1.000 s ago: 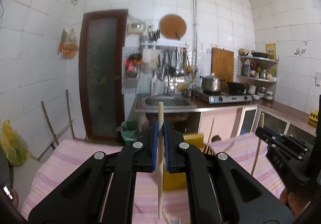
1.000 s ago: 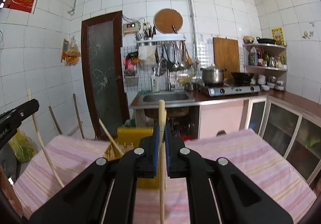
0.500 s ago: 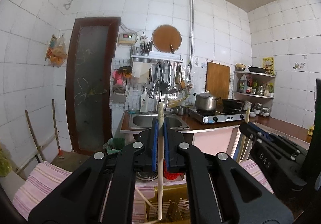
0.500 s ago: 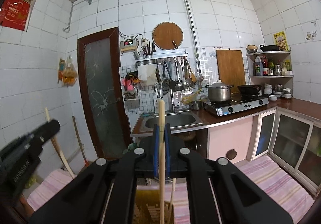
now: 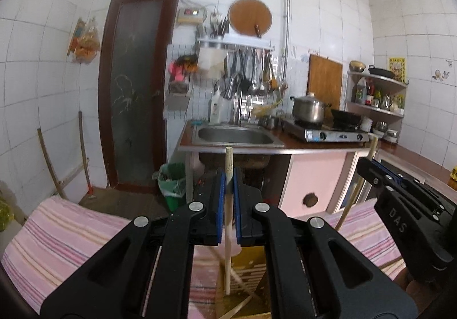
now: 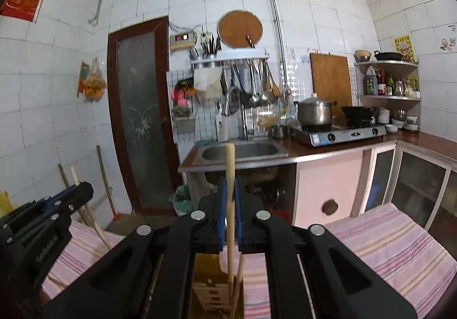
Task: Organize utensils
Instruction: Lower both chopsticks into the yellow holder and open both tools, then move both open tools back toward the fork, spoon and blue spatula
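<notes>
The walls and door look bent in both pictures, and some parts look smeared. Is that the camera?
Yes. Left wrist view: fisheye bowing curves the tiled wall and door; the yellow holder below the left gripper is smeared. Right wrist view: same bowing, dark corners, but the chopstick in the right gripper looks sharp.

Domestic kitchen. White-tiled walls; stainless steel sink (image 6: 241, 151) set in brown counter. Right of sink: two-burner gas stove (image 6: 341, 133) carrying steel lidded pot (image 6: 314, 112). Above sink: hanging metal ladles (image 6: 257, 84).

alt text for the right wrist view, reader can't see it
The right gripper clamps an upright wooden chopstick above a yellow slotted holder on a pink striped cloth. The left gripper shows at left, a kitchen sink behind.
</notes>
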`<state>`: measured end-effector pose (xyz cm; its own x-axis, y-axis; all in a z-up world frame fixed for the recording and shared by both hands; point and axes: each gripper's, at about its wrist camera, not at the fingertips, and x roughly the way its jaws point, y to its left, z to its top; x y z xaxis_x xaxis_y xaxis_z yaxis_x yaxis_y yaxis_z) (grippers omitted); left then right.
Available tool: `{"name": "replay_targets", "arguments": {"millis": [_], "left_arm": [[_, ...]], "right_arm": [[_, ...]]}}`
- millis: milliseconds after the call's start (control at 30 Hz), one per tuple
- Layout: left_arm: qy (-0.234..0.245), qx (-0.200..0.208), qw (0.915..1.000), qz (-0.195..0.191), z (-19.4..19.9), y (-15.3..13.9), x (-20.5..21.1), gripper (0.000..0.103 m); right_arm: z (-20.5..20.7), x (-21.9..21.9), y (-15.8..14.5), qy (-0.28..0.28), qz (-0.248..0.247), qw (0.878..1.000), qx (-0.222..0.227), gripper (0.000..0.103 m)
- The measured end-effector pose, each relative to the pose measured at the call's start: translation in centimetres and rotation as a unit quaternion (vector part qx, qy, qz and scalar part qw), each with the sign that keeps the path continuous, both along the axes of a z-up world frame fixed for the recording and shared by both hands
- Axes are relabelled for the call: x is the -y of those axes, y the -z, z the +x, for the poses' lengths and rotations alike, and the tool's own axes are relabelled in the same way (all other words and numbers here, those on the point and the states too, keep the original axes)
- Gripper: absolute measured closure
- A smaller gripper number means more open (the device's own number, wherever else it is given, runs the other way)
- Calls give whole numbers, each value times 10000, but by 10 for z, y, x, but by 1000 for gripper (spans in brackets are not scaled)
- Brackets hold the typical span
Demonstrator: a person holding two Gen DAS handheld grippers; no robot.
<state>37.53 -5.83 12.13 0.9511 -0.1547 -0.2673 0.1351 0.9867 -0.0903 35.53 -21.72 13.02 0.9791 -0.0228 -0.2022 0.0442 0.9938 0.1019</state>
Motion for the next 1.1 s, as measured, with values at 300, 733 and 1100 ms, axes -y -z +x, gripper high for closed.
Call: {"name": "replay_targets", "arguments": {"millis": [300,733,1100], "left_arm": [[-196,-388,9990,-102,-21,-24,-30,37],[-718,-643,9949,298,-114,-16,-79,5],[-880,-1488,9830,615,-141,76,-100,5]], "right_arm": [[-14,17,-15,262,-30,9959,-861,49],[-114,30,-5,760,-329,9879,-1313,14],[-153,-4,76,630,-447,9793,-1872,13]]}}
